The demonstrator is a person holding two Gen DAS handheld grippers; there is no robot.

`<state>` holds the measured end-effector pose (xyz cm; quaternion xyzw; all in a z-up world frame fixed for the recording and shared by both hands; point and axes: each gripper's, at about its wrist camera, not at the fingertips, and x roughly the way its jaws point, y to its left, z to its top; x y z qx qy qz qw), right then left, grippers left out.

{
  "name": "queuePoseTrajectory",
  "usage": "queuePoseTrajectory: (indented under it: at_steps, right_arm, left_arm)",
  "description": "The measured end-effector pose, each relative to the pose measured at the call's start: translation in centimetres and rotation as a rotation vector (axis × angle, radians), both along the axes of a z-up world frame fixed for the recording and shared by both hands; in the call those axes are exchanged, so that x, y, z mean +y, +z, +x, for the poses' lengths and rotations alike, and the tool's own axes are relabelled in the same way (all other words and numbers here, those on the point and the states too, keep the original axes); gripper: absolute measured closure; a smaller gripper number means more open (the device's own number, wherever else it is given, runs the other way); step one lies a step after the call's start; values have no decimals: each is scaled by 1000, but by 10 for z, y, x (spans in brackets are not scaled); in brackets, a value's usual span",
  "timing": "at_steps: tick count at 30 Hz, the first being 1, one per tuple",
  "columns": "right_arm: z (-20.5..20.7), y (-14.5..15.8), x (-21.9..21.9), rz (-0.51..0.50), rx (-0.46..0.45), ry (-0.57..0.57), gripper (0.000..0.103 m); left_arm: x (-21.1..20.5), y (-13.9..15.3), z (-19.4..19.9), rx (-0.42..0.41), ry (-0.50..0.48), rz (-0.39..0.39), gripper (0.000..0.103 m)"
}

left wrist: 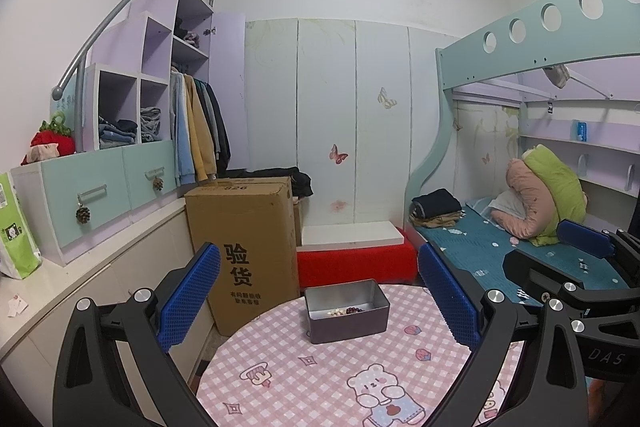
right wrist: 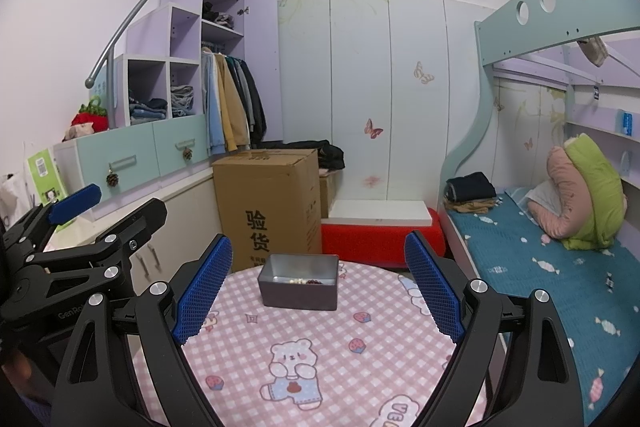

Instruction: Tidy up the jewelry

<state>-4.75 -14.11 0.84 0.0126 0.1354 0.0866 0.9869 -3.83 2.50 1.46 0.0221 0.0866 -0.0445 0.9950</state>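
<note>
I see the beads [left wrist: 347, 311] lying inside the tin [left wrist: 347, 321], pale ones beside dark red ones. The tin stands on the checked surface [left wrist: 320, 371], just in front of the carton [left wrist: 244, 247]. My left tool [left wrist: 320, 291] and right tool [right wrist: 320, 289] both hang before the tin, jaws spread wide, gripping nothing.

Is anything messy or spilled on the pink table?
Nothing stands out. The beads lie inside the grey tin, which sits upright on the pink tablecloth. No jewelry shows outside it. Both grippers are open, holding nothing.
</note>
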Motion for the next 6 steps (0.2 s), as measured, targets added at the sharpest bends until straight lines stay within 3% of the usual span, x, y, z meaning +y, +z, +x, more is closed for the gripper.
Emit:
queuePoseTrajectory:
  at_steps: [6]
  right_arm:
    - [1,0,1,1,3,-1,18]
  left_arm:
    - [1,-3,1,3,2,7,7]
